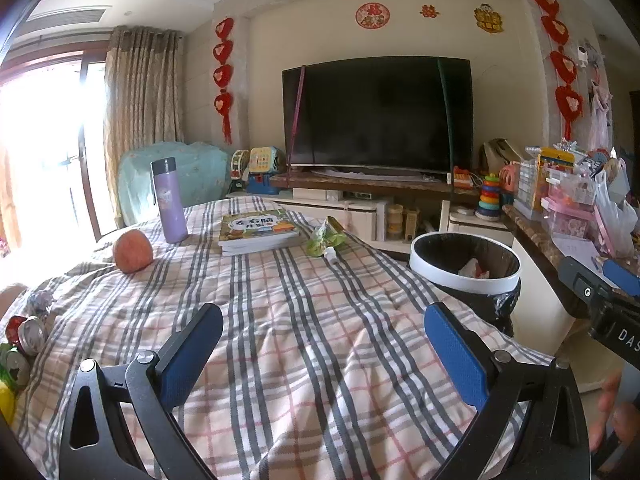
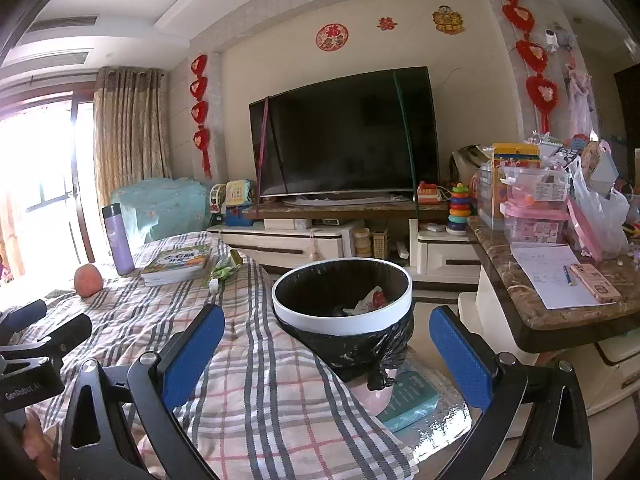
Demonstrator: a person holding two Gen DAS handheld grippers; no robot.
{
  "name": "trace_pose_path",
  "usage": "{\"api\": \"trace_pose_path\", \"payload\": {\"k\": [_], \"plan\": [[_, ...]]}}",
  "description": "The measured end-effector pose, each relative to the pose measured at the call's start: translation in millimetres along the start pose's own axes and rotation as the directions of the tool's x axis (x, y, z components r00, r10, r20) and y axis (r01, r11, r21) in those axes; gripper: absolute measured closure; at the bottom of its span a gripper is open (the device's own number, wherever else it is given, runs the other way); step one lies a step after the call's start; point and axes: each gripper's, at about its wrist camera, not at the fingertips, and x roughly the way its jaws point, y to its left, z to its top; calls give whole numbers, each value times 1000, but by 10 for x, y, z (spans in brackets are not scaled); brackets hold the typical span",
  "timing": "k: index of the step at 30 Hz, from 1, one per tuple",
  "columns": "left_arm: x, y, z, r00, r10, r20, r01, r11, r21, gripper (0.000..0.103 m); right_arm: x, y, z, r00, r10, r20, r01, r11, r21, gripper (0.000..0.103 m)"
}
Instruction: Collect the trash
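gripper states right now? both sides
Left gripper: open, holding nothing, above the plaid cloth.
Right gripper: open, holding nothing, facing the trash bin.

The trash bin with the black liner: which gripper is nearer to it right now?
Right. The right gripper, open, hangs just in front of the trash bin, which fills the space between its fingers. The left gripper, also open, hovers over the plaid cover, with the bin ahead to its right.
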Motion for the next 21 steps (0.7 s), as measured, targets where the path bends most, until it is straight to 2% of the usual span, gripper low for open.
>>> {"api": "trace_pose_path", "payload": {"k": [21], "plan": [[0, -2, -25, 1000, -4, 7, 4, 1000, 20, 1, 16, 13, 4, 1000, 7, -2, -7, 1000, 4, 0]]}}
